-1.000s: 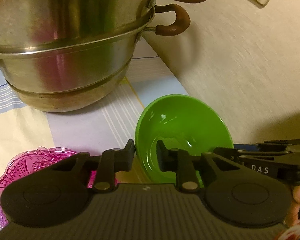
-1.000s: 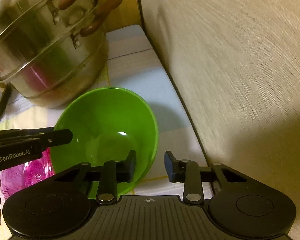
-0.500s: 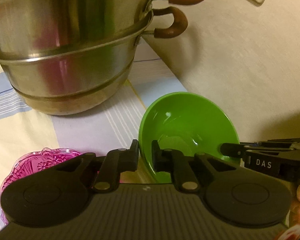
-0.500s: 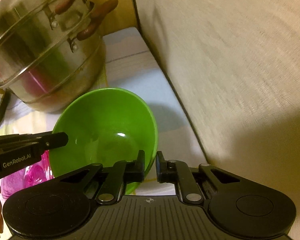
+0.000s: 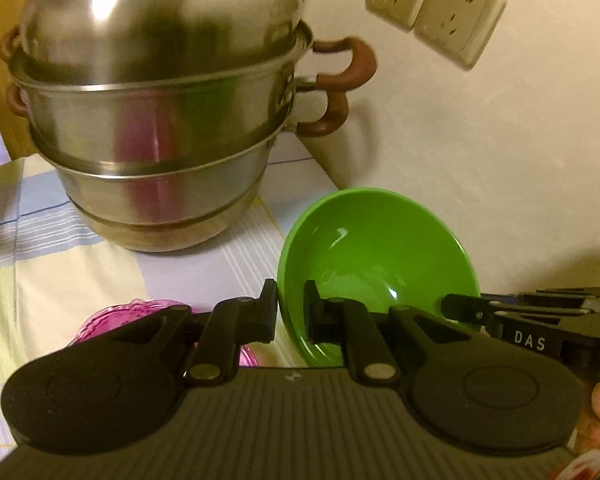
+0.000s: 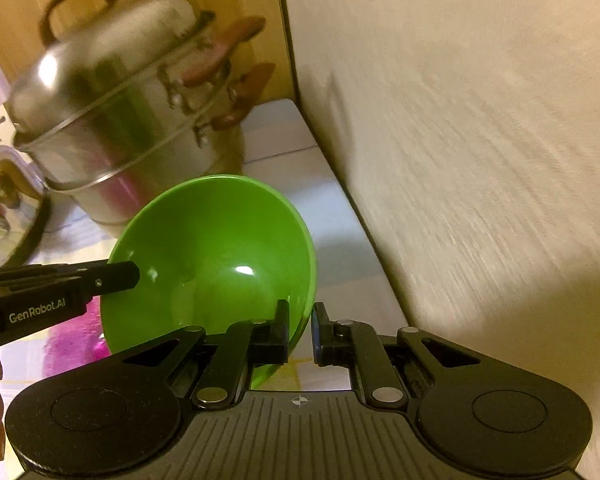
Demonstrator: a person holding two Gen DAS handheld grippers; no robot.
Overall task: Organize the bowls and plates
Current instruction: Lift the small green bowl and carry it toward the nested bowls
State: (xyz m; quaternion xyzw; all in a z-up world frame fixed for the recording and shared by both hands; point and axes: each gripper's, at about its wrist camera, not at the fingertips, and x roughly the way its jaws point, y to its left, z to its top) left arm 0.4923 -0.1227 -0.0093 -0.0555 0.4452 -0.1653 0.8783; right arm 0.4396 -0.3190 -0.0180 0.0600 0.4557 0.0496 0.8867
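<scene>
Black fingers of both the left gripper and right gripper have closed on opposite rim edges of the glossy green bowl, now apparently lifted (blur hinders certainty), beside the steel steamer pot; a ribbed pink dish lies below.

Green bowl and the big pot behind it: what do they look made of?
Green bowl: likely glossy plastic or melamine, given its uniform colour and sharp highlights. Pot: polished metal, probably stainless steel; it mirrors pink and green and has brown handles.
</scene>
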